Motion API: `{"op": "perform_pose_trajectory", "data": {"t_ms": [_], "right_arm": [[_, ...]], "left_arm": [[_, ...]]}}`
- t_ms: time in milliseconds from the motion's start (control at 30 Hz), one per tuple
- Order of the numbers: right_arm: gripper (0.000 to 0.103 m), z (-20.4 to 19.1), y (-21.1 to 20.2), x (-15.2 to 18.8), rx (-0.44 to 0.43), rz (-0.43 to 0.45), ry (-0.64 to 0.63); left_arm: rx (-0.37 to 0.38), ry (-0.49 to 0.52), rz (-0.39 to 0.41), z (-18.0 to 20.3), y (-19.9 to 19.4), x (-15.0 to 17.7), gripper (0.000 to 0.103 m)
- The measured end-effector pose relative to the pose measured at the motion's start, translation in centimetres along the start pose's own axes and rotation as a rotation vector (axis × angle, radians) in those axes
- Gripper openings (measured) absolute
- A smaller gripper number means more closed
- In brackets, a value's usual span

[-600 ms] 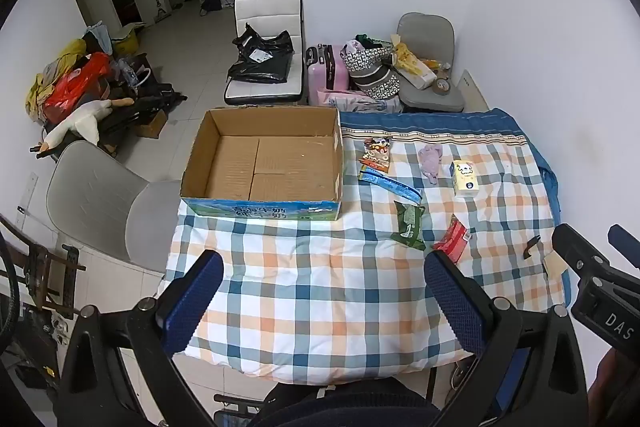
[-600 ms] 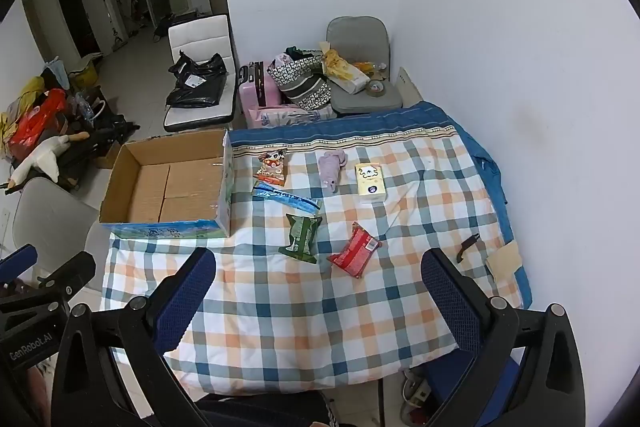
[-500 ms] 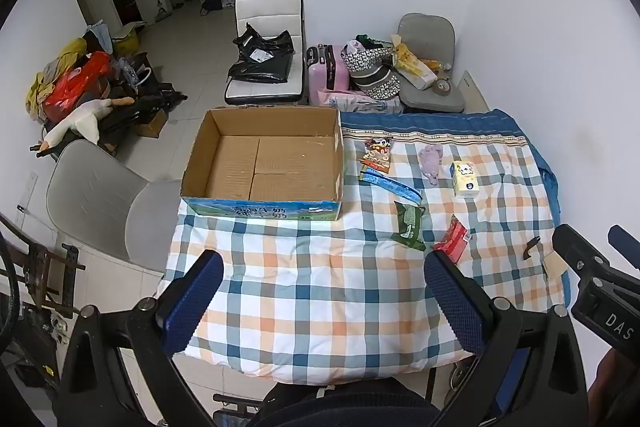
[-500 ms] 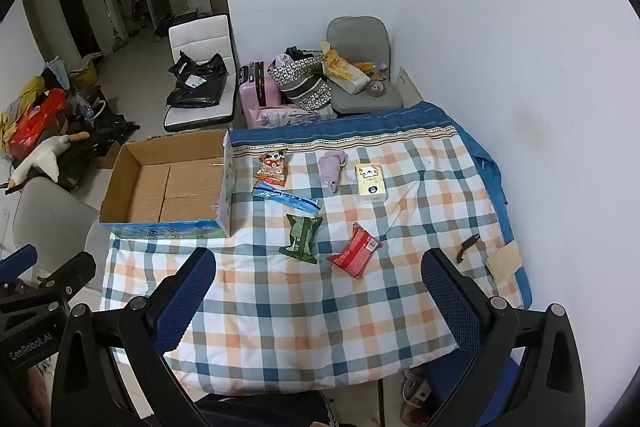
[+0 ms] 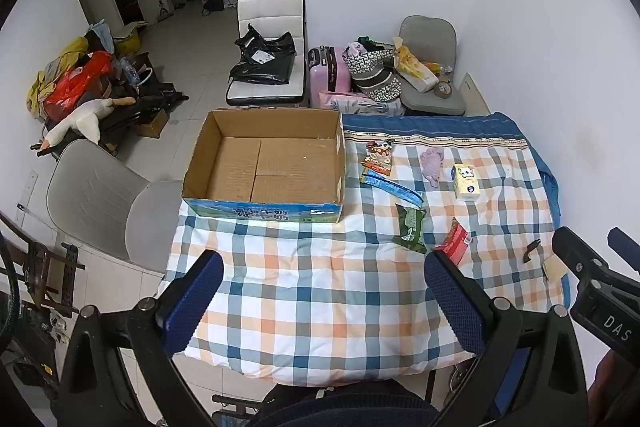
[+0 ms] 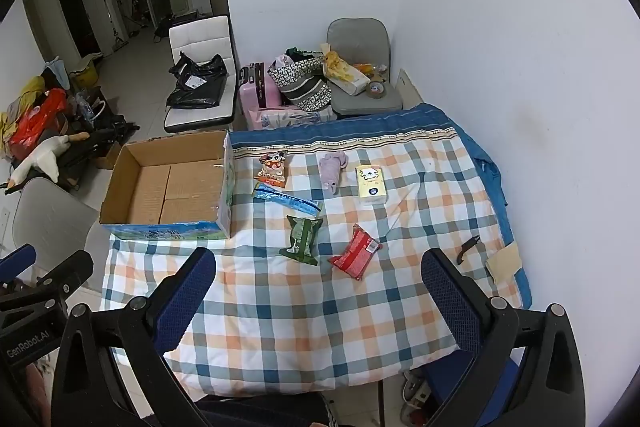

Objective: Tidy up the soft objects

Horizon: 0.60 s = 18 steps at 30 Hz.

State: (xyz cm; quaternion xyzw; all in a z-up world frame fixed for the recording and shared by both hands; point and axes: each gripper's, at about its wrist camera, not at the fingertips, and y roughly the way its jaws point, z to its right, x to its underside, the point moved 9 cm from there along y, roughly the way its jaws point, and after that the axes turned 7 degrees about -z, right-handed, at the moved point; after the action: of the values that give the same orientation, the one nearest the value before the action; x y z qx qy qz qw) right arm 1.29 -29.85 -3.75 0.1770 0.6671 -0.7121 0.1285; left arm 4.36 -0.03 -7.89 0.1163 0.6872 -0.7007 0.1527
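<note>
An open empty cardboard box point(image 5: 272, 163) point(image 6: 172, 187) stands at the left of the checked tablecloth point(image 5: 320, 291). To its right lie a cartoon snack packet point(image 6: 273, 169), a blue strip packet point(image 6: 286, 201), a green packet point(image 6: 302, 239), a red packet point(image 6: 356, 255), a lilac soft toy point(image 6: 333, 169) and a yellow tissue pack point(image 6: 371, 183). My left gripper point(image 5: 324, 291) is open and empty, high above the near cloth. My right gripper point(image 6: 320, 291) is open and empty too, held high over the near edge.
A small black clip point(image 6: 467, 249) and a beige card point(image 6: 502, 263) lie at the table's right edge. A grey chair point(image 5: 100, 203) stands left of the table. A white chair, a pink suitcase point(image 5: 328, 71) and bags stand behind it. A white wall is on the right.
</note>
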Motion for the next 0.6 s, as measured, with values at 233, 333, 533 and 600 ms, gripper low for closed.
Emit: {"op": "perform_pose_trajectory", "data": {"t_ms": [233, 333, 533, 600], "right_arm": [[0.103, 0.0, -0.05, -0.01, -0.001, 0.0, 0.001], [0.103, -0.01, -0.06, -0.03, 0.0, 0.001, 0.001], [0.103, 0.07, -0.13, 0.07, 0.002, 0.002, 0.003], [0.103, 0.14, -0.09, 0.1, 0.002, 0.001, 0.007]], "left_arm": [[0.0, -0.001, 0.002, 0.0, 0.03, -0.04, 0.103], [0.0, 0.0, 0.001, 0.0, 0.03, -0.03, 0.103], [0.0, 0.0, 0.001, -0.01, 0.04, -0.04, 0.103], [0.002, -0.001, 0.001, 0.01, 0.03, -0.04, 0.103]]}}
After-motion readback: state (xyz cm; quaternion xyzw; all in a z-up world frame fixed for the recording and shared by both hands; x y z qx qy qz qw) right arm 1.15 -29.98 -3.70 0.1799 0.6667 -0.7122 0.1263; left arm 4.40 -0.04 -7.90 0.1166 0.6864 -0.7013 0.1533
